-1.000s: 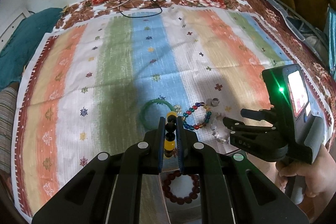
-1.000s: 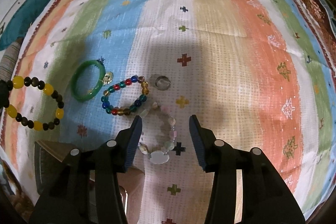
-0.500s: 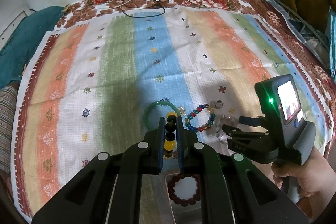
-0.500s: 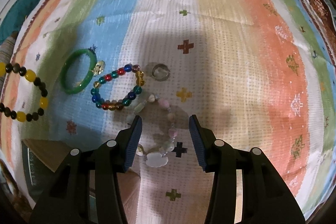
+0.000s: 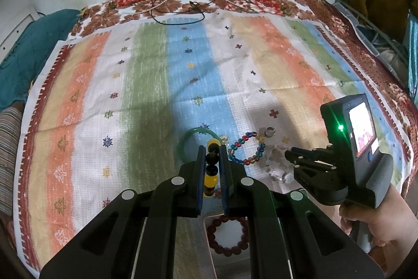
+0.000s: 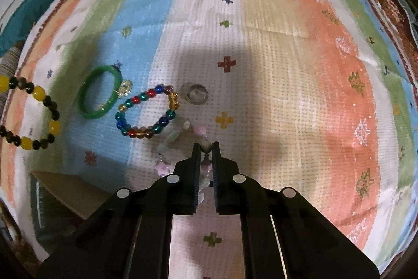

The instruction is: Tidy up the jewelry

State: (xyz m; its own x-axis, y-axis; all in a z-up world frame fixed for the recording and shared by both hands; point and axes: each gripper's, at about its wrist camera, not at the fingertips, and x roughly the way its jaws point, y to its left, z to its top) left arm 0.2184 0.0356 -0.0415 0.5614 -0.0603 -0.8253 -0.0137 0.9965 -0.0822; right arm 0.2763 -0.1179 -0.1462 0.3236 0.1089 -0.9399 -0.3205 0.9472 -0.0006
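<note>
My left gripper [image 5: 212, 148] is shut on a yellow-and-black bead bracelet [image 5: 211, 164], held above the striped cloth; the bracelet also shows in the right wrist view [image 6: 39, 117]. My right gripper [image 6: 206, 145] is shut on a pale pink-and-white bead bracelet [image 6: 164, 166] lying on the cloth; it shows in the left wrist view [image 5: 290, 156]. A green bangle [image 6: 100, 94], a multicoloured bead bracelet [image 6: 146, 114] and a clear ring [image 6: 197, 94] lie on the cloth. A dark red bead bracelet [image 5: 227, 234] lies in a box below my left gripper.
The open box [image 6: 65, 190] sits at the near left edge of the cloth. Black cables [image 5: 177, 15] lie at the far edge. A teal cloth [image 5: 26, 51] lies at the left, and a crate [image 5: 376, 35] at the far right.
My right gripper has moved down onto the pale bracelet and closed on it. My left gripper has kept hold of the yellow-and-black bracelet and drawn back slightly over the box.
</note>
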